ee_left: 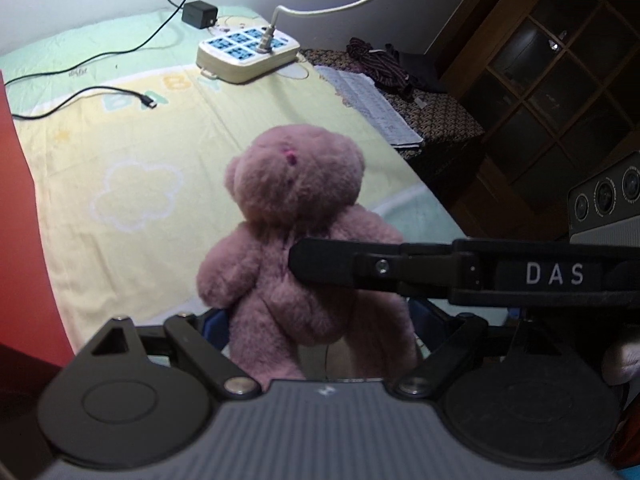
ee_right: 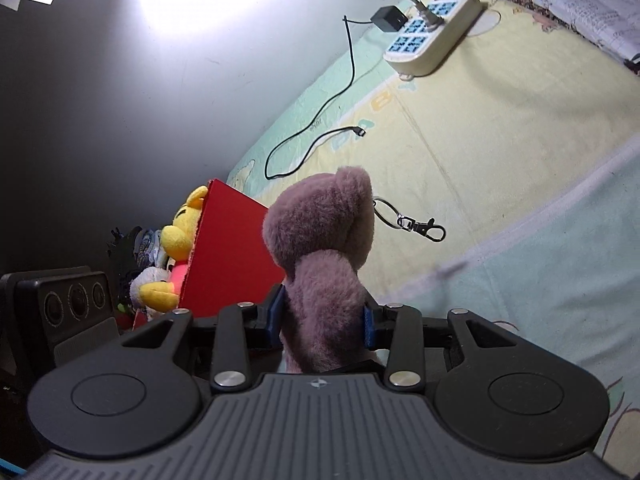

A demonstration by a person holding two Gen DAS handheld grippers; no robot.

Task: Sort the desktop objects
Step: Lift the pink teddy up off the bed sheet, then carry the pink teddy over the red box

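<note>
Across the upper right of both frames spreads the pastel-sheeted bench (ee_right: 500, 128); the red box (ee_right: 228, 252) stands lower left. At centre, the pink teddy bear (ee_right: 320, 256) is clamped in the right tool (ee_right: 324, 320), its blue pads pressing the body. The left tool (ee_left: 320, 320) also straddles the bear, grip unclear.

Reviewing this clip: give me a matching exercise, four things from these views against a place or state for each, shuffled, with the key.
1. pink teddy bear
2. yellow plush toy
3. power strip
4. keyring clasp

A. has a white cable plugged in
B. lies loose on the bedsheet
C. behind the red box
D. gripped between blue pads

Pairs: 1-D, 2-C, 3-A, 4-B
</note>
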